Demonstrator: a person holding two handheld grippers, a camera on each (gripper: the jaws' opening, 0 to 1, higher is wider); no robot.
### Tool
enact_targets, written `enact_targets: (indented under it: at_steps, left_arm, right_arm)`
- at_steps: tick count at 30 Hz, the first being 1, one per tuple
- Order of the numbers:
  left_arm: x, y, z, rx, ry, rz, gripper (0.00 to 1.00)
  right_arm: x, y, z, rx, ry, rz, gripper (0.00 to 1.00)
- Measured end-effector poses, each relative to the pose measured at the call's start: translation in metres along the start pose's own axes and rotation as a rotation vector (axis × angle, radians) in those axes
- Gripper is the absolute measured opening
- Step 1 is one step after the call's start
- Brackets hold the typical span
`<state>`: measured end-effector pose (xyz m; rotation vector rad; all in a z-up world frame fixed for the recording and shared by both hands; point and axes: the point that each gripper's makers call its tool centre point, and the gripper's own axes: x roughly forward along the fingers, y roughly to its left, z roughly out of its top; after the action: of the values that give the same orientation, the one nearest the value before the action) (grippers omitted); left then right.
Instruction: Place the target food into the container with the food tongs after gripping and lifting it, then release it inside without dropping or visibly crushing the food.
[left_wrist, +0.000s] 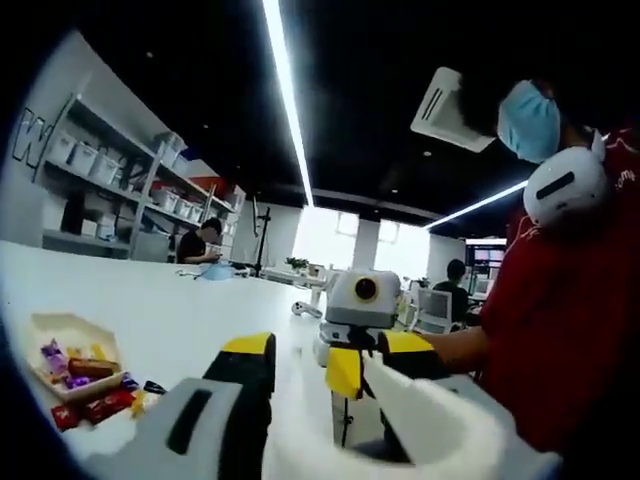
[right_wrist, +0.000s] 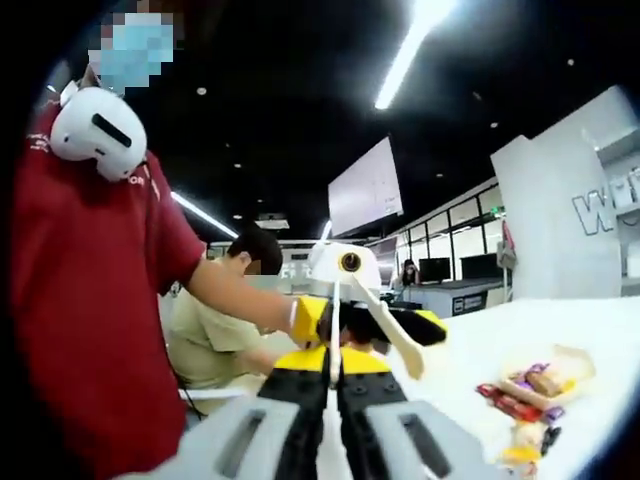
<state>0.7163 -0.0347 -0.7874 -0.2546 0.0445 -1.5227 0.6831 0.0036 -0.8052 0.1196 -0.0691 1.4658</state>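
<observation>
Facing grippers: left (left_wrist: 310, 375) open, right (right_wrist: 335, 375) closed.

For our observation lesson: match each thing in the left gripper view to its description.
Things:
1. white plastic tray
2. red-wrapped snack bars
3. white metal shelving unit

Descriptions:
A. against the wall, carrying bins
B. on the table beside the tray
C. holding mixed wrapped sweets

Pairs: 1-C, 2-B, 3-A

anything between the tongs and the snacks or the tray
Nothing visible does. The white tongs, held shut in the right claw, hang above bare white table. The wrapped snacks lie loose beside the tray, in the open.
</observation>
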Motion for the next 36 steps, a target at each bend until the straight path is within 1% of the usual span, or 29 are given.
enact_targets:
  at_steps: [2, 3, 5, 9, 12, 13, 14, 17, 19, 21, 24, 26, 29, 31, 36]
  left_arm:
    - [0.000, -0.001, -0.001, -0.001, 0.007, -0.005, 0.39]
    - [0.001, -0.003, -0.002, 0.000, 0.016, -0.011, 0.38]
    - [0.001, -0.003, -0.001, 0.002, 0.011, -0.009, 0.38]
    - [-0.001, -0.003, -0.003, 0.006, 0.026, -0.010, 0.36]
    - [-0.001, -0.004, -0.002, 0.013, 0.020, -0.009, 0.33]
    - [-0.002, -0.004, -0.002, 0.011, 0.020, -0.012, 0.29]
    - [-0.002, -0.007, -0.001, 0.000, 0.014, -0.023, 0.30]
    - [-0.003, -0.006, -0.001, -0.016, 0.012, -0.016, 0.30]
    - [-0.003, -0.007, -0.001, -0.018, 0.006, -0.017, 0.30]
    - [-0.003, -0.009, 0.001, -0.009, -0.004, -0.017, 0.30]
    - [-0.002, -0.011, 0.003, -0.031, -0.010, -0.021, 0.30]
    - [-0.002, -0.011, 0.004, -0.026, -0.013, -0.020, 0.30]
    - [-0.002, -0.012, 0.003, -0.018, -0.002, -0.021, 0.30]
    - [-0.002, -0.012, 0.003, -0.026, -0.003, -0.024, 0.30]
    - [-0.002, -0.016, 0.004, -0.019, -0.005, -0.034, 0.28]
  right_arm:
    - [0.001, -0.001, -0.001, -0.011, 0.007, -0.007, 0.00]
    - [0.001, -0.001, 0.000, -0.007, 0.003, -0.006, 0.00]
    - [0.001, -0.002, 0.000, 0.003, 0.003, -0.009, 0.00]
    - [0.002, -0.001, -0.001, 0.020, 0.014, -0.006, 0.00]
    - [0.003, 0.000, 0.000, 0.026, 0.013, -0.003, 0.00]
    - [0.003, 0.000, 0.000, 0.027, 0.014, -0.001, 0.00]
    - [0.004, 0.002, 0.001, 0.021, 0.013, 0.007, 0.00]
    - [0.003, 0.002, 0.000, 0.028, 0.019, 0.007, 0.00]
    - [0.003, 0.003, 0.001, 0.012, 0.017, 0.012, 0.00]
    - [0.003, 0.004, 0.002, 0.015, 0.003, 0.014, 0.00]
    - [0.003, 0.005, 0.005, 0.026, -0.022, 0.015, 0.00]
    - [0.003, 0.005, 0.006, 0.029, -0.031, 0.010, 0.00]
    - [0.003, 0.004, 0.006, 0.030, -0.026, 0.010, 0.00]
    - [0.003, 0.005, 0.006, 0.037, -0.025, 0.010, 0.00]
    - [0.003, 0.006, 0.006, 0.054, -0.022, 0.012, 0.00]
